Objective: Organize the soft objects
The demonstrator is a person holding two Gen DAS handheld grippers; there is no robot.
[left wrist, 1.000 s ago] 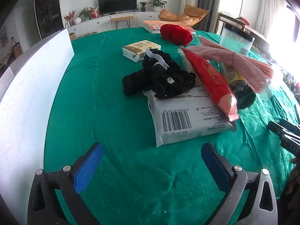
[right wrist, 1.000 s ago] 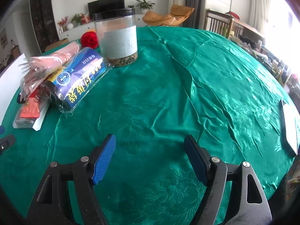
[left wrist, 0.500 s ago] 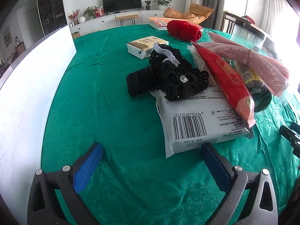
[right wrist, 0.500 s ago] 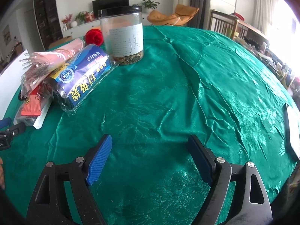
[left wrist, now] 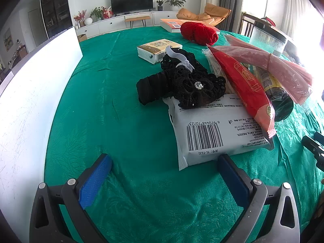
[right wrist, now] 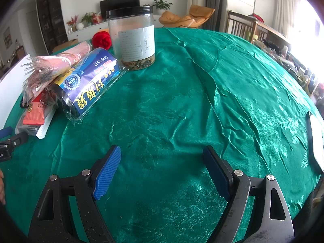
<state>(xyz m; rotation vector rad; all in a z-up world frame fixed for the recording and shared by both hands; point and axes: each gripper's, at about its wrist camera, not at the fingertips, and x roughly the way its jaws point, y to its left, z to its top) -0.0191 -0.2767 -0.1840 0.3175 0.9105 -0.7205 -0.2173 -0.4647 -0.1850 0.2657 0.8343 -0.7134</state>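
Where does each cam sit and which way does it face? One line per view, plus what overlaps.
Left wrist: on the left gripper, angled down over the green tablecloth at the white barcode packet and black lace fabric; own open fingers, plus the other gripper's tip at right edge.
Right wrist: on the right gripper, angled down over bare cloth; own open fingers, left gripper's tip and a bit of hand at left edge.
Shared: clear jar, red yarn, blue bag roll, TV wall.

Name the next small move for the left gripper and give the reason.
Probably ease the left gripper forward to straddle the near edge of the grey packet. Its fingers stand open and empty over bare green cloth, and the packet is the nearest soft thing, with the black lace bundle resting on its far end.
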